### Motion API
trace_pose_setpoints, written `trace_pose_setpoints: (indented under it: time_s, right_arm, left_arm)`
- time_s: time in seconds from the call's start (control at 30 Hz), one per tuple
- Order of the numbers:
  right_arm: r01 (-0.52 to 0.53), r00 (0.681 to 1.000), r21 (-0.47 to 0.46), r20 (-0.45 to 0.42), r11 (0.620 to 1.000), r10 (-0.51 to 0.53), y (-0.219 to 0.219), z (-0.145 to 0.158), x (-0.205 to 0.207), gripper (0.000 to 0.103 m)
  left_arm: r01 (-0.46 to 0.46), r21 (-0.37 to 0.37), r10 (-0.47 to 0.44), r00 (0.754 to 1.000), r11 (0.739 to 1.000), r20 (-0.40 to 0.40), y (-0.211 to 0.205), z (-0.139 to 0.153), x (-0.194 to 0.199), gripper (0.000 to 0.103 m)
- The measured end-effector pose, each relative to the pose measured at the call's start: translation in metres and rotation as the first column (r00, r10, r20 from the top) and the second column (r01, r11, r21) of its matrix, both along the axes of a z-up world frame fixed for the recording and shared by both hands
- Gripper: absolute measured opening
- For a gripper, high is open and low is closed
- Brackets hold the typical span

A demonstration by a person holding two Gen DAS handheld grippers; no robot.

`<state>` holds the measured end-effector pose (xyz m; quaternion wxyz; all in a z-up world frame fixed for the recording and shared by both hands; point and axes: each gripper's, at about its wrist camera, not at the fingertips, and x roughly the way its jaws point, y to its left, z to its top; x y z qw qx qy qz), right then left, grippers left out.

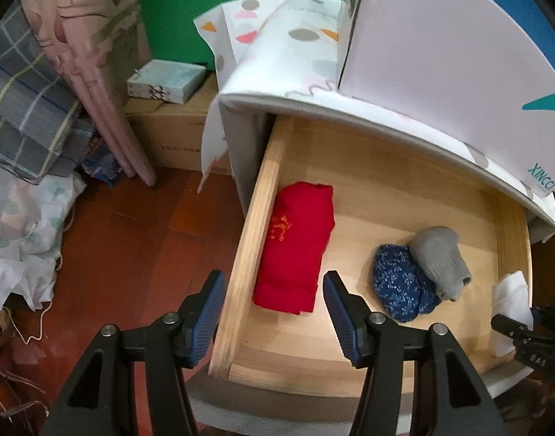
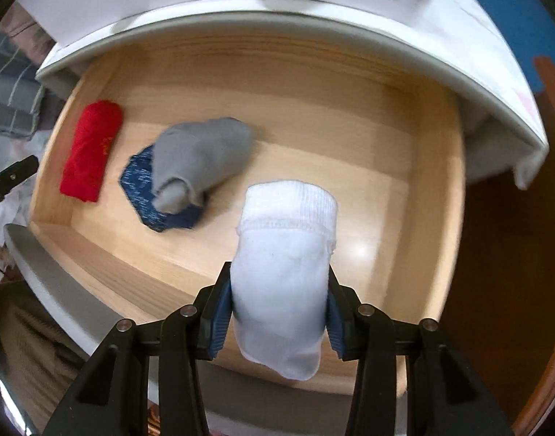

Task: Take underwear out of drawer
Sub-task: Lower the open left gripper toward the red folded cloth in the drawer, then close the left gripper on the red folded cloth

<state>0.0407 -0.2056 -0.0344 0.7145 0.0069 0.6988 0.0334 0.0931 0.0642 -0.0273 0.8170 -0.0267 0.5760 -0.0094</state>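
A wooden drawer (image 1: 241, 247) (image 2: 437, 167) stands pulled out of a white cabinet. My right gripper (image 2: 279, 290) is shut on rolled white underwear (image 2: 284, 276) and holds it above the drawer floor; the same roll (image 1: 510, 301) shows at the right edge of the left wrist view. Folded red underwear (image 1: 295, 250) (image 2: 90, 150) lies against the drawer's left wall. A grey roll (image 1: 439, 259) (image 2: 201, 156) rests partly on a blue speckled roll (image 1: 399, 283) (image 2: 143, 185). My left gripper (image 1: 273, 290) is open over the left wall, nothing between its fingers.
Patterned paper (image 1: 277, 25) and a white box (image 1: 441, 43) lie on the cabinet top. Left of the cabinet are a cardboard box (image 1: 168, 134), pink rolled tubes (image 1: 106, 109), plaid fabric (image 1: 19, 101) and crumpled sheets (image 1: 23, 236) on a red-brown floor (image 1: 132, 239).
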Motion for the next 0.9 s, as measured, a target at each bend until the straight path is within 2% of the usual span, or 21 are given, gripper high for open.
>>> trace_pose_setpoints:
  time_s: [0.03,0.17,0.33,0.43,0.5,0.67,0.83,0.9]
  right_arm:
    - [0.018,1.000,0.013,0.007,1.000,-0.018,-0.015,-0.001,-0.005,0.041]
    - [0.057,0.996,0.058,0.067,0.997,-0.061,-0.027,0.011,-0.014,0.041]
    - [0.098,0.994,0.094,0.044,0.991,-0.103,-0.042,0.012,-0.016,0.041]
    - [0.126,0.991,0.119,0.036,0.985,-0.131,-0.042,0.004,-0.015,0.041]
    - [0.138,0.989,0.137,0.033,0.981,-0.143,-0.050,0.012,-0.016,0.041]
    - [0.136,0.989,0.143,0.032,0.980,-0.142,-0.051,0.014,-0.016,0.041]
    - [0.134,0.990,0.156,0.030,0.979,-0.141,-0.052,0.014,-0.017,0.041]
    - [0.140,0.989,0.163,0.030,0.977,-0.147,-0.053,0.014,-0.017,0.041]
  left_arm:
    - [0.006,-0.012,-0.006,1.000,1.000,-0.012,0.001,-0.002,0.002,0.057]
    - [0.036,-0.024,-0.037,0.999,0.999,-0.037,-0.002,-0.005,0.009,0.057]
    - [0.131,0.045,-0.128,0.990,0.990,-0.064,-0.019,-0.011,0.021,0.057]
    - [0.168,0.048,-0.162,0.981,0.985,-0.110,-0.026,-0.023,0.031,0.057]
    - [0.182,0.050,-0.176,0.979,0.982,-0.107,-0.031,-0.027,0.036,0.057]
    - [0.188,0.064,-0.177,0.973,0.980,-0.145,-0.039,-0.041,0.050,0.057]
    - [0.202,0.118,-0.183,0.971,0.972,-0.155,-0.049,-0.053,0.058,0.057]
    - [0.208,0.102,-0.186,0.964,0.973,-0.189,-0.054,-0.061,0.060,0.057]
